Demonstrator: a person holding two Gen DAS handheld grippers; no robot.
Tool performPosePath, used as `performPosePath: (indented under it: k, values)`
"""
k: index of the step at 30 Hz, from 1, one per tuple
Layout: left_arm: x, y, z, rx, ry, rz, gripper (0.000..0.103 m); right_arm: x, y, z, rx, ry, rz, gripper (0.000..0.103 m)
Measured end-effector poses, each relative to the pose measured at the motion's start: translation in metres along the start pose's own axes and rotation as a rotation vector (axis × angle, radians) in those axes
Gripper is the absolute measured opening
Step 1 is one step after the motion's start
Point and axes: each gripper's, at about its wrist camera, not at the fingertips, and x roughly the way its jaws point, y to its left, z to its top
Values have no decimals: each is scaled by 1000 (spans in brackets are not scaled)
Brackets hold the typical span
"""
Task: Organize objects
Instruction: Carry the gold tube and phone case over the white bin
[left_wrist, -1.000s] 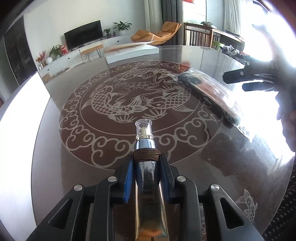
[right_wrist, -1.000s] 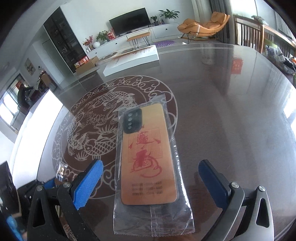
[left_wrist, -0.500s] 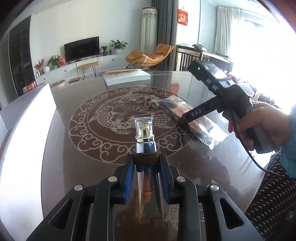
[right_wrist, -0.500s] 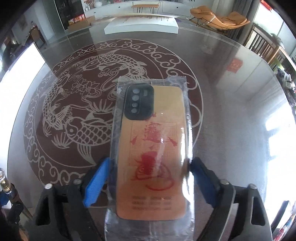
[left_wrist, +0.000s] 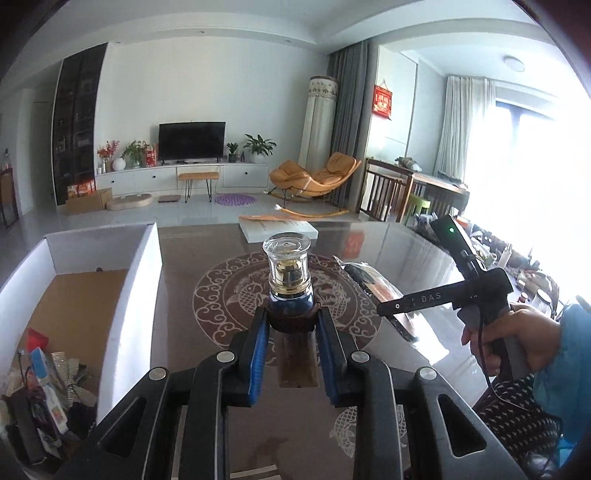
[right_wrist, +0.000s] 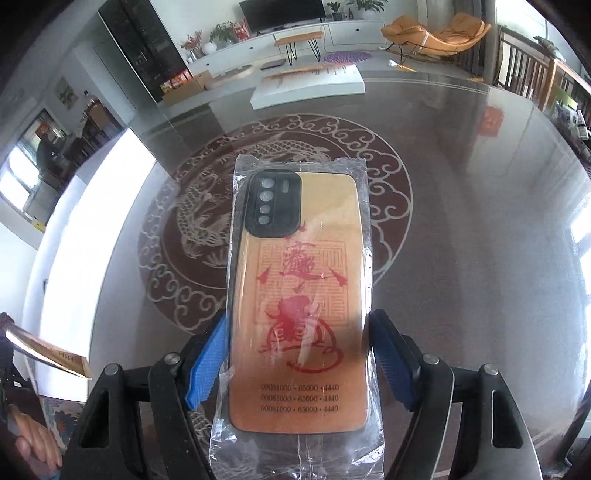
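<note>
The left tongs (left_wrist: 291, 354) stay clamped on a tube (left_wrist: 289, 273) with a clear cap, now lifted higher above the desk (left_wrist: 406, 251) than a second ago; a white box (left_wrist: 140, 302) has come into view at nine o'clock. The right tongs (right_wrist: 297, 363), wide apart a second ago, have just been closing and now press both sides of the bagged phone case (right_wrist: 299, 295), raised off the desk at its near end.

Clear-capped gold tube (left_wrist: 288, 273) upright — bagged orange phone case (right_wrist: 299, 295) lifted flat
</note>
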Motion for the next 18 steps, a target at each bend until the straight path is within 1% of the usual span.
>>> performPosePath:
  k: [5,8,10,13,15,17,18]
  values:
    - [-41,32,13,-68,-58,33,25,-32,47,7,-37,-59,95,75]
    - [-69,65,18,-119,-77,75,25,-38,107,17,-107,-82,156,75]
    - [-84,95,23,-168,-77,113,25,-44,154,24,-158,-94,223,75]
    - [-90,151,26,-233,-18,181,25,-40,225,30,-211,-81,335,75]
    - [-81,189,21,-251,67,247,25,-29,278,33,-259,-49,395,75]
    - [-66,225,12,-281,153,302,25,-14,325,31,-322,-24,408,75]
    - [-59,237,5,-295,184,322,25,-4,342,27,-351,-1,413,75]
